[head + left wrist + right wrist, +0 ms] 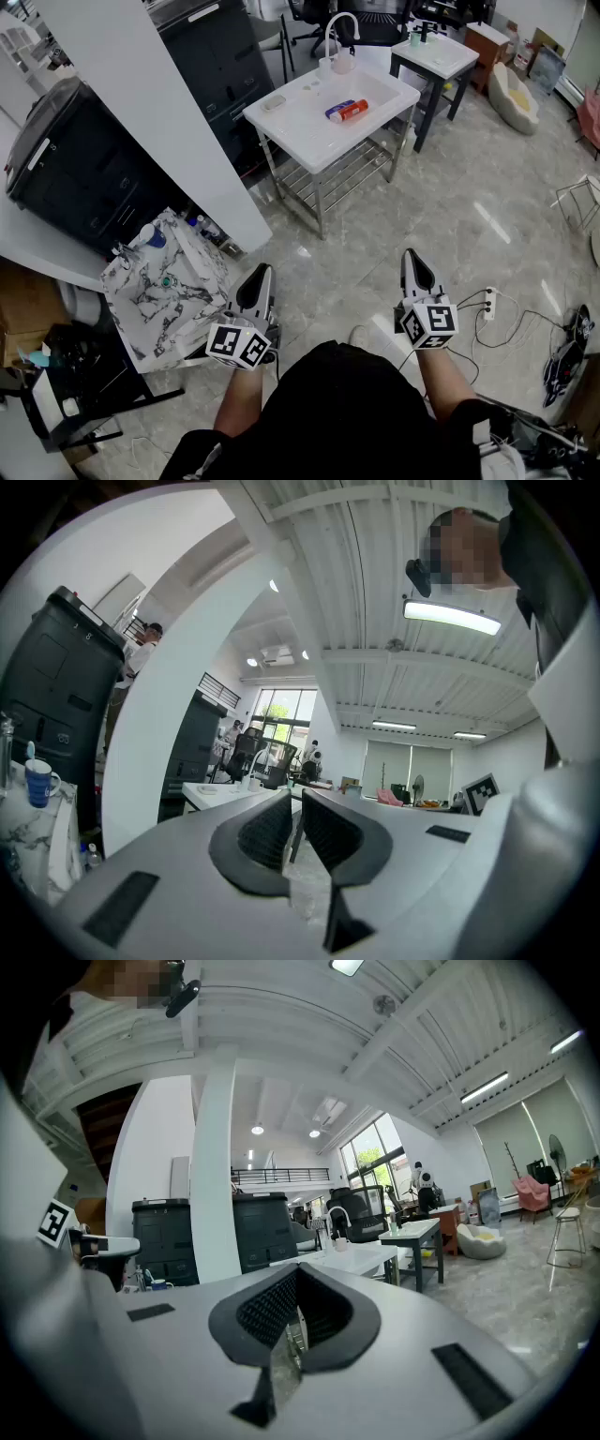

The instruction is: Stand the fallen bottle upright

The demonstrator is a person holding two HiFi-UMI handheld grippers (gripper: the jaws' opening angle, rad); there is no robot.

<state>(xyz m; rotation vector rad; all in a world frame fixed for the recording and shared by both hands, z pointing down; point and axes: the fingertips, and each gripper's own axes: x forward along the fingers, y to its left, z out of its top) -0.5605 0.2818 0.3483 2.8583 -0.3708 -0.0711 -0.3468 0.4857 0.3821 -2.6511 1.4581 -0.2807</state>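
Both arms low and level, left hand-held gripper (261,274) and right hand-held gripper (412,258) pinched shut, empty; bottle (347,111) lies on the tabletop (300,127), well ahead.

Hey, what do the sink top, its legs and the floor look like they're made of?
Sink top: glossy white, likely ceramic or resin. Legs: bright silvery bars, probably steel. Floor: polished stone-look tile, mirroring ceiling lights.
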